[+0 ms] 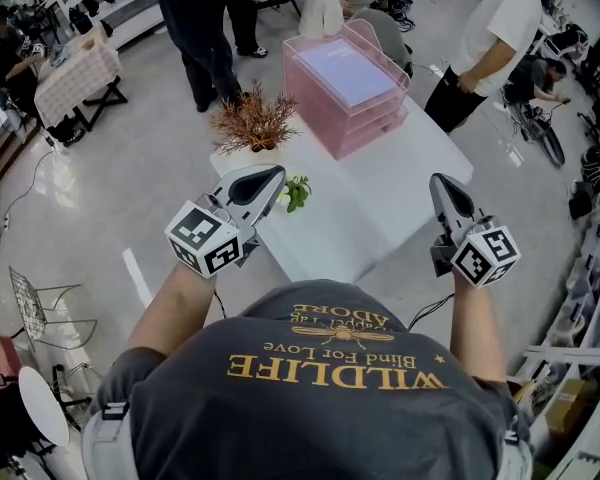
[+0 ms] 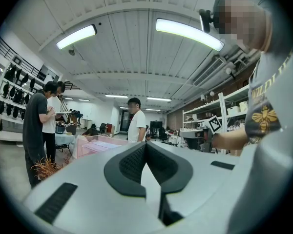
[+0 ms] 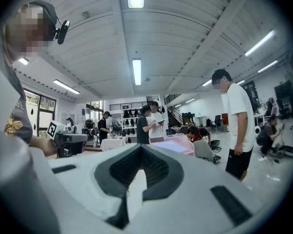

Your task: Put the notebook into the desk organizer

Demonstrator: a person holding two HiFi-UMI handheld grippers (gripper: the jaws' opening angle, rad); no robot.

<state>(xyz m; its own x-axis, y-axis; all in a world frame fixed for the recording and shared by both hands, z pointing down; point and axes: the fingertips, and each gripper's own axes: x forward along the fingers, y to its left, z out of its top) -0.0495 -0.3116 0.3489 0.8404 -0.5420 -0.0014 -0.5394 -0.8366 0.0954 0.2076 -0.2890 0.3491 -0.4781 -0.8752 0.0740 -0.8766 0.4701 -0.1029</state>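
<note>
Notebook (image 1: 345, 68): a pale lilac rectangle that appears to lie flat in the open top tray of the pink organizer (image 1: 335, 118). The organizer stands at the far end of the white worktop (image 1: 380, 198). No other notebook shows on the worktop.

Both tongs hover level above the near edge, well apart from the organizer. The left tongs (image 1: 277, 173) are closed tip to tip and hold nothing. The right tongs (image 1: 438, 180) are also closed and empty.

A pot of dried twigs (image 1: 252, 123) stands at the far left edge, just beside the organizer. A small green sprig (image 1: 296, 193) sits on the left edge, near the left tongs' tip. Several people stand beyond the far end.

As a judgement, the notebook looks already housed, so the task is either finished or needs only a final seating. If it needs moving, the tongs must first open. The right tongs have the clearer path, since both plants crowd the left edge. A grip on the notebook's near edge, keeping it flat, should let it slide in without catching the tray's rim. The organizer looks like light plastic, so resting the left tongs against its side could stop it skidding.
</note>
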